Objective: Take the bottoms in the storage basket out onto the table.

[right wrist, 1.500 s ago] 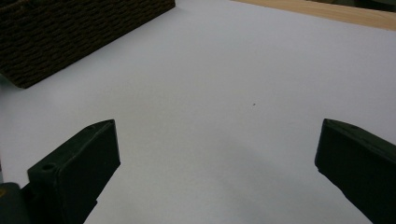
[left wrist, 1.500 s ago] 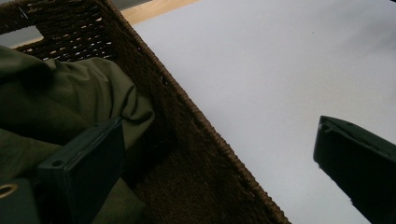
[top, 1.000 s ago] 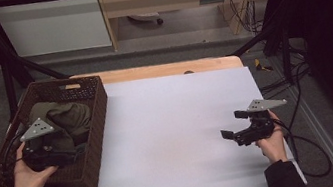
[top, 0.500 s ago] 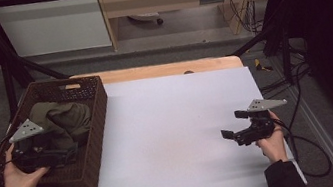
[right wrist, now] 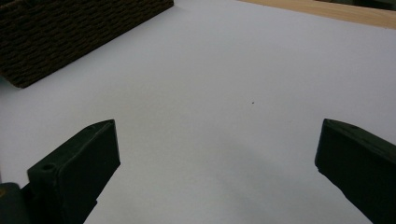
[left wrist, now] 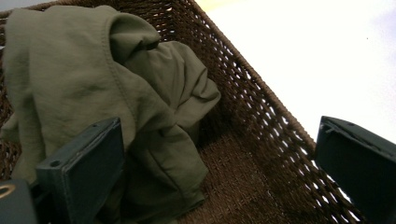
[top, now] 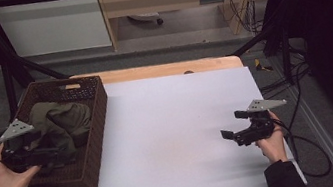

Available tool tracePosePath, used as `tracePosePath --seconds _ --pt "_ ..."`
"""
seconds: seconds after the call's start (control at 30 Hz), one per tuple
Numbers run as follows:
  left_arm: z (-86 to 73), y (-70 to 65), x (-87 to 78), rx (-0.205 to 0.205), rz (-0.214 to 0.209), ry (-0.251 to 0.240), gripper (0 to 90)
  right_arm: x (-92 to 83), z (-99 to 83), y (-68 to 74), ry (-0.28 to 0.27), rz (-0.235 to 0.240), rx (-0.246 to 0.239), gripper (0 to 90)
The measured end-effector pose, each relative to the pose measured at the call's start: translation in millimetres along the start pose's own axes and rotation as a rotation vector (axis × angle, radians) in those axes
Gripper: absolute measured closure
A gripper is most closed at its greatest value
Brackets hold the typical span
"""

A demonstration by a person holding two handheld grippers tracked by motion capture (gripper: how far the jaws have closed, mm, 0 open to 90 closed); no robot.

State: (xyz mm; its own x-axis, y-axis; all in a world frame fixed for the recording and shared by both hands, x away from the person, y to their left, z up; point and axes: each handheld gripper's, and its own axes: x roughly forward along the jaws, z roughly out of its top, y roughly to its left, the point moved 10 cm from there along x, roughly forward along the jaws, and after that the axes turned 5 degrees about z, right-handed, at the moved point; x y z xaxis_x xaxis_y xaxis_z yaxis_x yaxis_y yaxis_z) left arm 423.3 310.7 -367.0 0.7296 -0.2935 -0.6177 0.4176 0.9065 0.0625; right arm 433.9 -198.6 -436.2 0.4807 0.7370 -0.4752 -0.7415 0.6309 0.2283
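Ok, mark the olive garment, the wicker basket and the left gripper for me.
olive garment (left wrist: 84, 79), left gripper view, on its broad folded upper panel.
wicker basket (top: 99, 117), high view, on its right wall.
left gripper (left wrist: 219, 172), left gripper view, midway between its open jaws.

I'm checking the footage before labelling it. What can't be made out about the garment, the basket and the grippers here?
- Olive garment: crumpled, so its type is unclear; its lower part is hidden behind the left gripper jaw.
- Wicker basket: the floor under the cloth is hidden.
- Right gripper, high view: too small and dark to read the jaws.
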Motion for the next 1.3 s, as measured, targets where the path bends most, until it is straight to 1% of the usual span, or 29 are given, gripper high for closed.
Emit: tracePosePath --seconds 0.3,0.5,0.77,1.1,1.2,1.3 --pt "3.2 7.5 -1.1 -0.011 0.01 -0.004 1.4 1.1 -1.0 0.3 0.007 0.001 0.0 0.5" --pt "6.8 11.3 -1.3 -0.006 0.023 0.001 1.4 1.9 -1.7 0.2 0.013 0.0 -0.004 0.5" --pt "12.3 11.7 -3.5 0.003 0.024 -0.002 1.3 2.3 -2.5 0.0 0.018 -0.003 -0.005 0.5" --pt "23.7 15.3 -4.2 0.008 0.044 -0.004 0.9 2.2 -2.5 0.0 0.018 -0.004 -0.004 0.5" --pt "30.2 17.2 -5.5 0.019 0.056 -0.001 0.9 1.3 -1.8 -0.2 0.014 -0.005 -0.002 0.5" --pt "34.1 18.3 -5.6 0.024 0.06 -0.001 0.8 0.9 -1.5 -0.1 0.012 -0.004 -0.002 0.5"
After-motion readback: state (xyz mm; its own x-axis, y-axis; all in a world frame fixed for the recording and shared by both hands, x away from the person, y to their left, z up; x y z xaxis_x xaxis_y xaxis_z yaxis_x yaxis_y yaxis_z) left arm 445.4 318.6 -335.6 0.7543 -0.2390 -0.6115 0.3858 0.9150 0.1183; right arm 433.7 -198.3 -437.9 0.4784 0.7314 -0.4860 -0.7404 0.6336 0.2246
